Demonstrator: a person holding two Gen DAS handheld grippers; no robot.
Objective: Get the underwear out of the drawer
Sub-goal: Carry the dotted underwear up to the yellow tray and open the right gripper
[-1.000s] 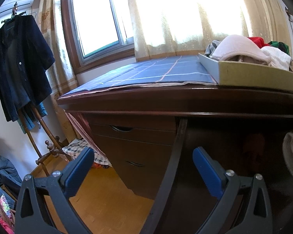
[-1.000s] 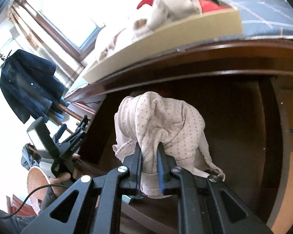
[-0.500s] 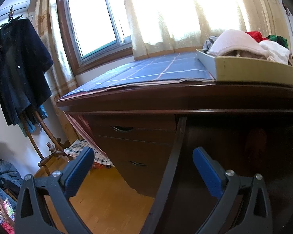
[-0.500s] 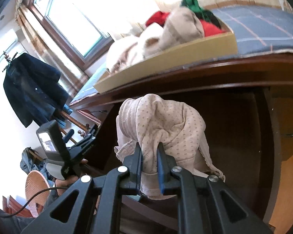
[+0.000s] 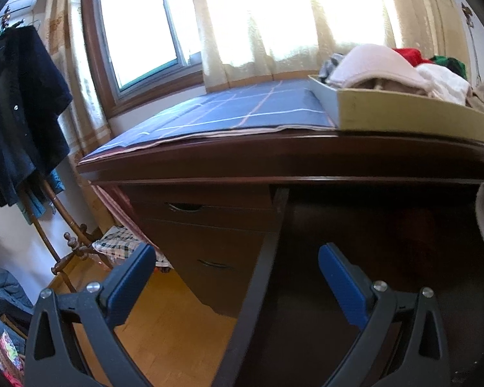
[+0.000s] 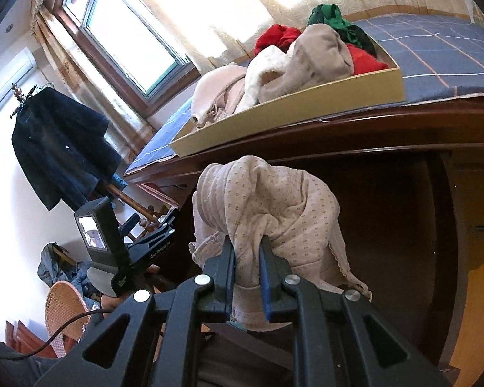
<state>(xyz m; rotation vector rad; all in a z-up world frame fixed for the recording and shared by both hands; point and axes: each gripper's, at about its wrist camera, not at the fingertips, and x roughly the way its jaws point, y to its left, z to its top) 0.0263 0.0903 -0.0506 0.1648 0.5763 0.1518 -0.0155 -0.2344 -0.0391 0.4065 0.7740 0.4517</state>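
We judge the removal mostly done: our right gripper (image 6: 247, 251) has its jaws clamped on the dotted underwear (image 6: 267, 206), bunched just ahead of them below the tray (image 6: 306, 109), while our left gripper (image 5: 235, 277) stands apart, empty.

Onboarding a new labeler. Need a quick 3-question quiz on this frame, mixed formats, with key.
1. True or false: the right gripper is shut on the dotted underwear.
2. Multiple choice: the left gripper is A) clamped on the drawer edge, B) open and empty, C) holding a red garment.
3. Fill in: the cardboard tray of clothes sits on top of the ____.

Key
1. True; cloth is pinched between the pads.
2. B; its jaws stand wide apart with nothing pressed between them.
3. Desk, on its blue checked cloth.
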